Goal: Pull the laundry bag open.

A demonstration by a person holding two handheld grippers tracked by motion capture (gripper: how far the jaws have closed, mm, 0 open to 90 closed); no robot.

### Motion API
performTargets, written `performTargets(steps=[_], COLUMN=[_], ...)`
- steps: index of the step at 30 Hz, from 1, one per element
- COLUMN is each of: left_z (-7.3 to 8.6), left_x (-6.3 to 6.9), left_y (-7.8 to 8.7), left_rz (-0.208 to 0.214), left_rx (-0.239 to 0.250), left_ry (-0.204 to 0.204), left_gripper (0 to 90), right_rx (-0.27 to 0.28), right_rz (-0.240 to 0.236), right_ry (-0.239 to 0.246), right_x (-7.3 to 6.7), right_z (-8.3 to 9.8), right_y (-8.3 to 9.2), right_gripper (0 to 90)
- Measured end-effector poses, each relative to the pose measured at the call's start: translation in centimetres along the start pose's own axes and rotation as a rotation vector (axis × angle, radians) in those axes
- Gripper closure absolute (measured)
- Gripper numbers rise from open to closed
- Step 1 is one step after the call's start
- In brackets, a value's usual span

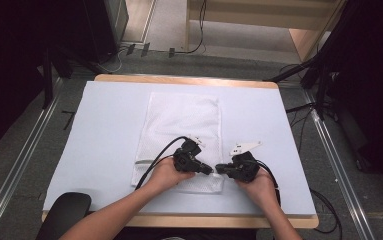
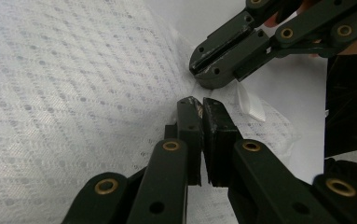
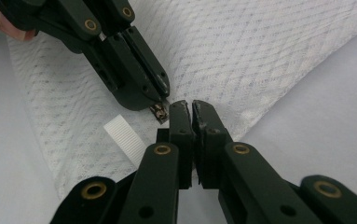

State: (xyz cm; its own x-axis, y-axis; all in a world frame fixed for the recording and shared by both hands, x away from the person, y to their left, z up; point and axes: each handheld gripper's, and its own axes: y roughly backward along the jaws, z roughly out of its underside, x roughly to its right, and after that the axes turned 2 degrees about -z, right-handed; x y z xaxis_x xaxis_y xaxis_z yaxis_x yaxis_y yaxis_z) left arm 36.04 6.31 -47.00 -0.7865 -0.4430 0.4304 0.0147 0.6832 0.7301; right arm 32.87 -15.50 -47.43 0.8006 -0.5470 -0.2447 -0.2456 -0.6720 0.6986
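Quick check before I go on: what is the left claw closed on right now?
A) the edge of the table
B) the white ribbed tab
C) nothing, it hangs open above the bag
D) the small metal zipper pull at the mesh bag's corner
D: in the right gripper view the left claw is shut on the metal zipper pull at the corner of the white mesh bag, while the white ribbed tab lies free beside it.

The right tool [image 3: 192, 107] is closed on the white mesh bag [image 3: 241, 51]; the zipper pull [image 3: 159, 112] is pinched by the left tool [image 3: 162, 95].
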Motion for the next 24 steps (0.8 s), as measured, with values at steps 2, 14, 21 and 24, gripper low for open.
performTargets(steps=[2, 14, 21, 24], left_z=[0.0, 0.1, 0.4, 0.6], left_x=[0.0, -0.4, -1.2, -1.4], left_y=[0.0, 1.1, 2.0, 2.3], left_rz=[0.002, 0.004, 0.011, 0.011], left_rx=[0.002, -0.017, -0.029, -0.031], left_ry=[0.005, 0.023, 0.040, 0.053], left_gripper=[87.7, 88.0, 87.9, 87.9], right_rx=[-0.002, -0.007, -0.008, -0.008], right_rz=[0.000, 0.001, -0.002, -0.007], right_ry=[0.002, 0.032, 0.035, 0.025], right_x=[0.0, -0.1, -0.1, 0.0], right_z=[0.0, -0.1, -0.1, -0.1], right_y=[0.0, 0.0, 0.0, 0.0], right_gripper=[88.4, 89.1, 89.1, 89.0])
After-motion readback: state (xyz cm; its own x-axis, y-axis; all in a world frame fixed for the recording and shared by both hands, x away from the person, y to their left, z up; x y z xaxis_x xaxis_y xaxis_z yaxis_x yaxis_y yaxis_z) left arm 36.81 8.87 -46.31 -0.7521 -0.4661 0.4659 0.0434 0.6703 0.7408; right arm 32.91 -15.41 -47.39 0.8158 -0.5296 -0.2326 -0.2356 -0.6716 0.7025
